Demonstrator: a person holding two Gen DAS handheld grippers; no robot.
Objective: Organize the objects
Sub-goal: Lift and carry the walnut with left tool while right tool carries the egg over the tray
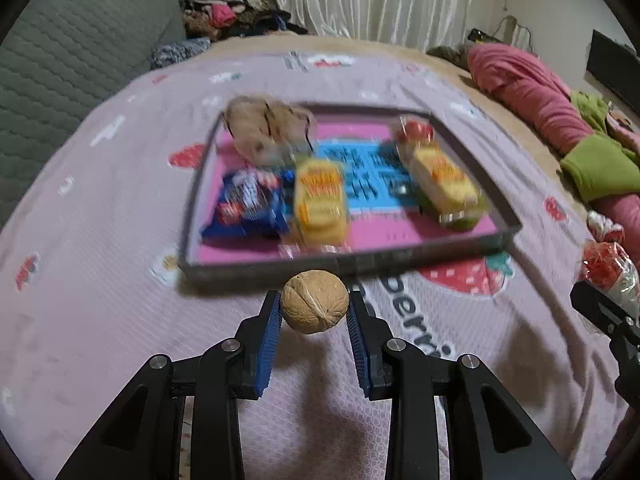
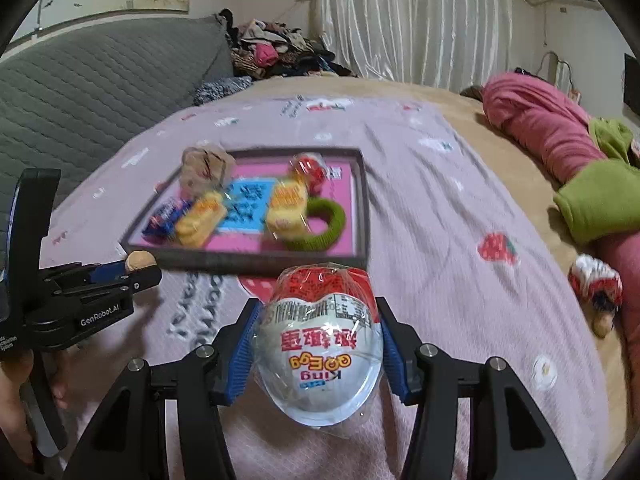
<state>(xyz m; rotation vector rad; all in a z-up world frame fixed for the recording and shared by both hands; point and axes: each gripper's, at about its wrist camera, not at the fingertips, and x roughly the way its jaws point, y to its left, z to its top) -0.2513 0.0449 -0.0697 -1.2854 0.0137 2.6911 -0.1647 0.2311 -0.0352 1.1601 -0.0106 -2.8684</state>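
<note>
My left gripper (image 1: 314, 294) is shut on a tan walnut (image 1: 314, 301), lifted off the pink bedspread just in front of the tray. My right gripper (image 2: 318, 303) is shut on a wrapped red-and-white toy egg (image 2: 320, 344), also raised near the tray's front edge. The dark-rimmed tray (image 1: 348, 264) has a pink and blue floor. It holds a blue snack pack (image 1: 248, 208), two yellow packs (image 1: 320, 204), another red-and-white egg (image 2: 310, 170), a beige wrapped item (image 1: 268, 128) and a green ring (image 2: 328, 220). The walnut (image 2: 140, 261) also shows in the right wrist view at the left.
A grey quilted cushion (image 2: 100, 88) rises at the left, with a heap of clothes (image 2: 272, 52) behind. Pink and green bedding (image 2: 580, 168) lies along the right. A small red-and-white item (image 2: 594, 284) sits on the bedspread at right. A hand (image 2: 16, 380) holds the left gripper.
</note>
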